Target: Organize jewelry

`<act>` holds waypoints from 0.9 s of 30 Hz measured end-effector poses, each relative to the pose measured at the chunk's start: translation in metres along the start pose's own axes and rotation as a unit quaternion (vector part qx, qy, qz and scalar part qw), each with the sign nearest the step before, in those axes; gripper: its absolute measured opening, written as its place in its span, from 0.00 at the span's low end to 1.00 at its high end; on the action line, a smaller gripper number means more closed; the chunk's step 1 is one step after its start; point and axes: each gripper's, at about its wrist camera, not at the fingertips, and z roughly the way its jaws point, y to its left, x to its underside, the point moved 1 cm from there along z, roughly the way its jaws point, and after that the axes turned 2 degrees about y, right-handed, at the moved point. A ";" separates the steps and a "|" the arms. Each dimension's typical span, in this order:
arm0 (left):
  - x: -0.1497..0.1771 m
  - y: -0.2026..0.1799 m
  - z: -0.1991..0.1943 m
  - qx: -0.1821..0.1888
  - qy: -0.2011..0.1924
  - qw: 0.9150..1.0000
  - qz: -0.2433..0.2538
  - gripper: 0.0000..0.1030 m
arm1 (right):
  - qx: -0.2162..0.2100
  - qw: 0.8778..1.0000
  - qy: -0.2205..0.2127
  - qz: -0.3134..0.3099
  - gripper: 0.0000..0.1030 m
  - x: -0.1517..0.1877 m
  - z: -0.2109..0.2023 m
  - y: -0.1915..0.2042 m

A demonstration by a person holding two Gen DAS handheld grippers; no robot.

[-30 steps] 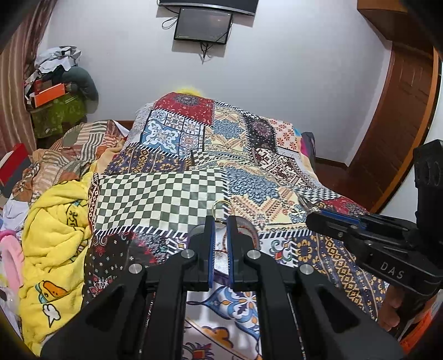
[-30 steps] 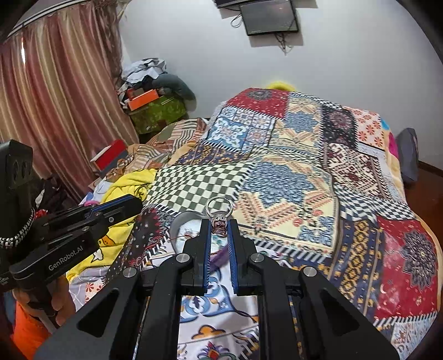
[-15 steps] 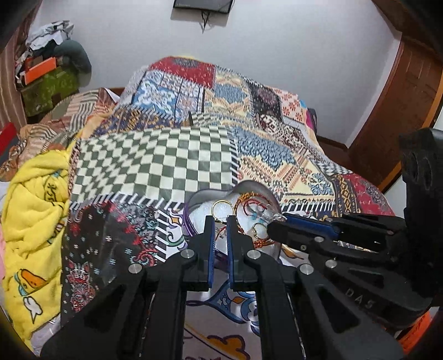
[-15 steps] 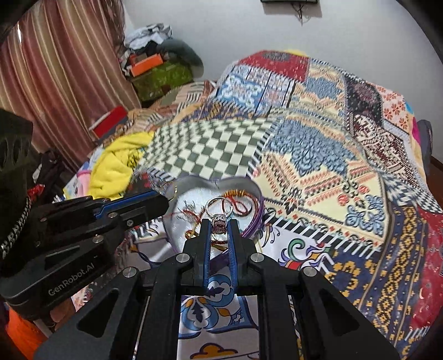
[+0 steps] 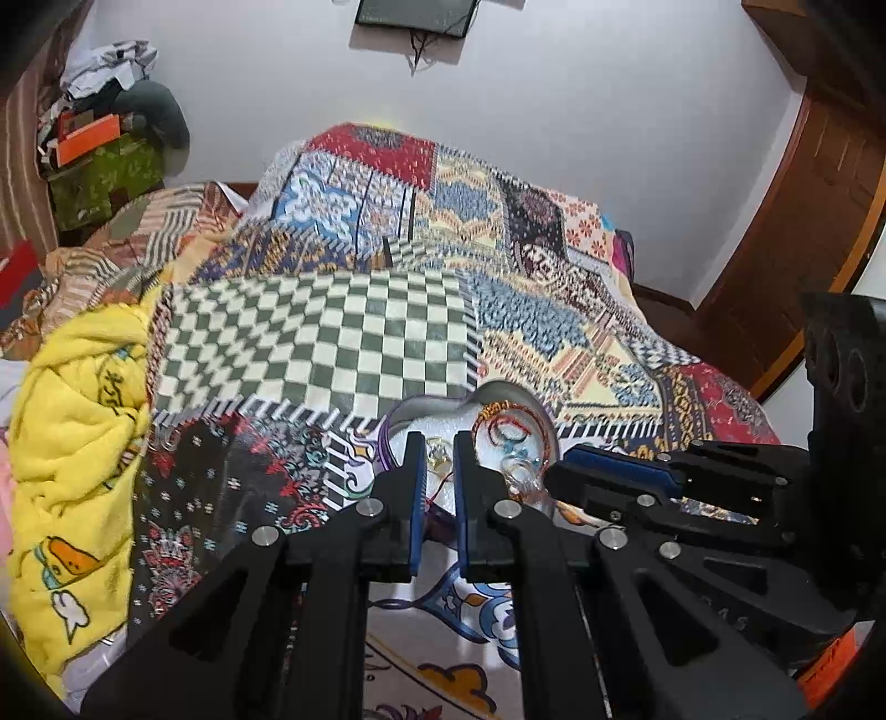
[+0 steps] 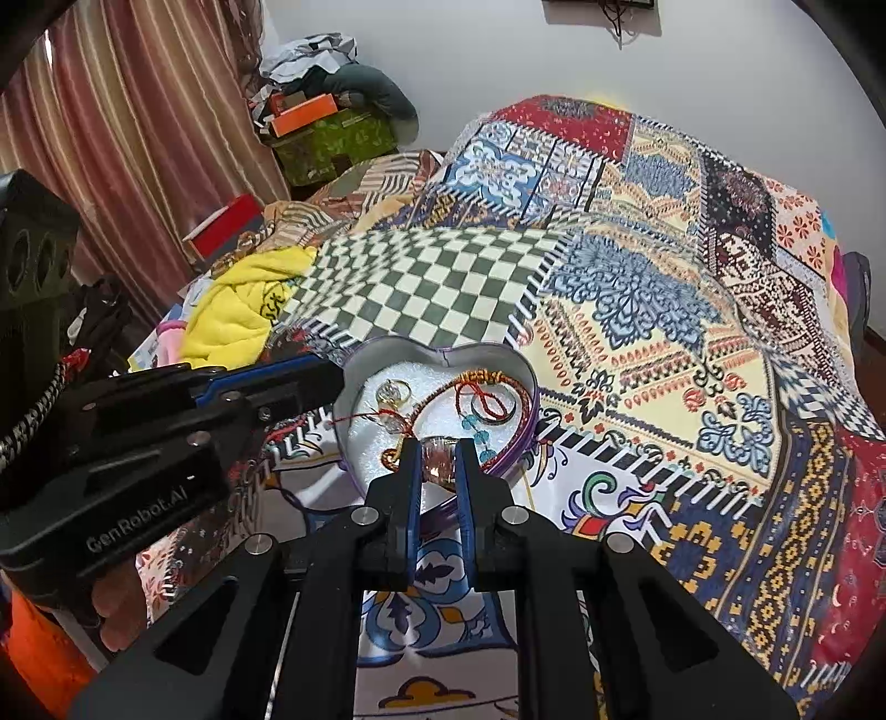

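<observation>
A heart-shaped tin (image 6: 387, 354) with a white lining sits on the patchwork bedspread (image 6: 637, 343); it also shows in the left wrist view (image 5: 498, 396). Inside lie a red and gold cord bracelet (image 6: 487, 382), a gold ring (image 6: 392, 391) and a dark ring (image 6: 493, 412). My right gripper (image 6: 437, 462) is at the tin's near rim with a ring with a reddish stone (image 6: 437, 459) between its fingers. My left gripper (image 5: 439, 462) is over the tin's left lobe; its jaws stand slightly apart with a gold ring (image 5: 437, 454) seen between them.
A yellow blanket (image 5: 72, 443) lies bunched at the bed's left side. Boxes and clothes (image 6: 326, 127) are piled by the curtain (image 6: 138, 138). A wooden door (image 5: 803, 221) stands to the right and a wall screen (image 5: 415, 16) hangs above.
Both grippers have come down and forward to the heart tin. The left jaws have parted slightly and the gold ring now sits lower between them. The right ring is now down at the tin's rim.
</observation>
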 end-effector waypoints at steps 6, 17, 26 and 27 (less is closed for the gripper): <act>-0.010 -0.014 -0.052 -0.006 -0.051 0.999 0.011 0.06 | 0.009 0.999 -0.052 -0.004 0.10 -0.010 -0.048 0.010; -0.012 -0.065 -0.190 -0.006 -0.211 0.976 0.046 0.11 | 0.048 0.971 -0.234 -0.029 0.10 -0.001 -0.198 0.057; 0.017 -0.098 -0.266 -0.061 -0.311 0.945 0.074 0.55 | 0.072 0.940 -0.332 -0.018 0.58 0.023 -0.260 0.076; 0.019 -0.099 -0.270 -0.063 -0.315 0.944 0.073 0.61 | 0.076 0.938 -0.337 -0.018 0.65 0.025 -0.261 0.077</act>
